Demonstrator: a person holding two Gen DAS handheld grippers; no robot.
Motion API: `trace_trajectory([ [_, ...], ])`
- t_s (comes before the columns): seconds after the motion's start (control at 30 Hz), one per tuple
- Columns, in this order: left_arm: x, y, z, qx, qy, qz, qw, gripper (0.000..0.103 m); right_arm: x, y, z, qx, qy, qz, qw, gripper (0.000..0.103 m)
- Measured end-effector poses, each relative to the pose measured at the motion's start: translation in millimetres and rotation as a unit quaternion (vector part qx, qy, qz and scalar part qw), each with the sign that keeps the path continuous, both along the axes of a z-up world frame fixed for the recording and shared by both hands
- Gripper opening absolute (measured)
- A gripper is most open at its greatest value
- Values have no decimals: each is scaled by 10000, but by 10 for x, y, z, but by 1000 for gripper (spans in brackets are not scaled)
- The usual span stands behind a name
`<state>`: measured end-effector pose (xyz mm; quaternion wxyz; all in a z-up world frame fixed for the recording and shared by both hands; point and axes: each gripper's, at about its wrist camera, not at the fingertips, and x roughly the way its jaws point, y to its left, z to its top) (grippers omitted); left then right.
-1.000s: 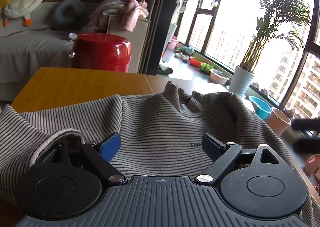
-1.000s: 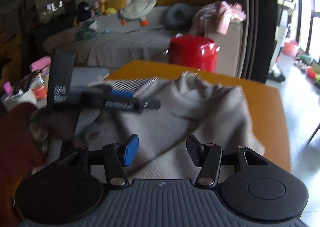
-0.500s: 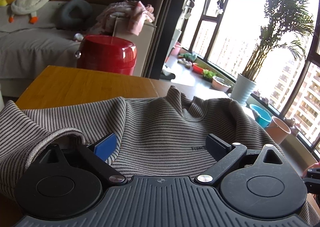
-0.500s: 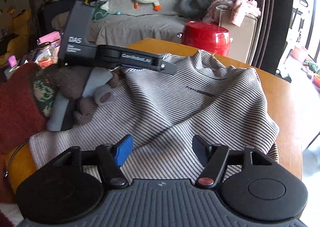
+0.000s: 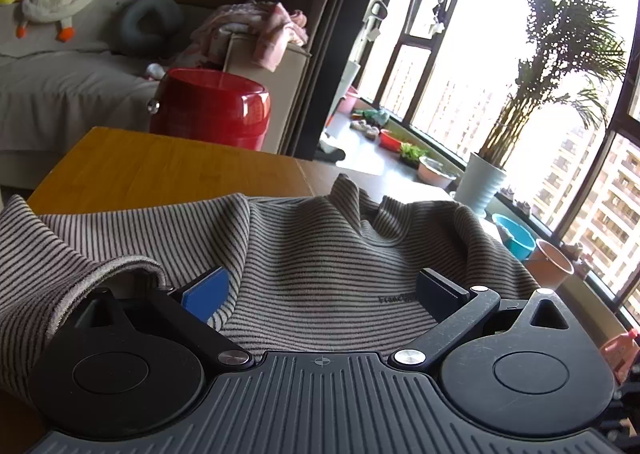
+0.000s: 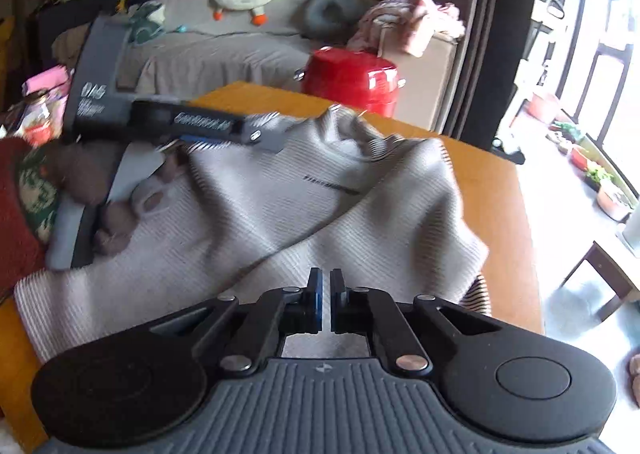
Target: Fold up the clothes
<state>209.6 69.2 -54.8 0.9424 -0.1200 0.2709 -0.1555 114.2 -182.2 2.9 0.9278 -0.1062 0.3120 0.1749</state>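
Observation:
A grey striped sweater (image 5: pixel 320 254) lies spread on the wooden table (image 5: pixel 160 166). My left gripper (image 5: pixel 320 288) is open, low over the sweater's chest, with a fold of cloth draped over its left side. In the right wrist view the sweater (image 6: pixel 280 206) is blurred, and a fold runs from the near hem toward the collar. My right gripper (image 6: pixel 326 294) is shut at the sweater's near edge; whether cloth sits between the pads is unclear. The left gripper also shows in the right wrist view (image 6: pixel 192 126), held by a hand over the sweater's left side.
A red round stool (image 5: pixel 212 110) stands past the table's far edge, with a sofa (image 6: pixel 224 50) and plush duck behind. Plant pots and a potted palm (image 5: pixel 484 186) line the window on the right. Jars and clutter (image 6: pixel 38 122) sit on the left.
My right gripper has shut its jaws at the sweater's near edge and the cloth there has lifted into a fold. My left gripper has stayed open over the chest.

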Motion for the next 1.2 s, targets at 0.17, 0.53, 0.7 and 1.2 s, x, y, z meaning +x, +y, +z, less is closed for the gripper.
trace_trajectory([
  [0.17, -1, 17, -3, -69, 13, 0, 10000, 103, 53, -232, 301, 181, -349, -339, 9987, 2],
  [0.53, 10, 23, -10, -141, 44, -4, 9999, 103, -541, 313, 7, 149, 910, 1952, 9764, 56],
  [0.7, 9, 31, -15, -152, 47, -4, 9999, 103, -665, 556, -274, -949, 743, 2022, 9719, 61],
  [1.2, 22, 55, -28, -228, 92, -5, 9997, 103, 448, -1521, 1493, 1381, -1547, -2068, 9561, 3],
])
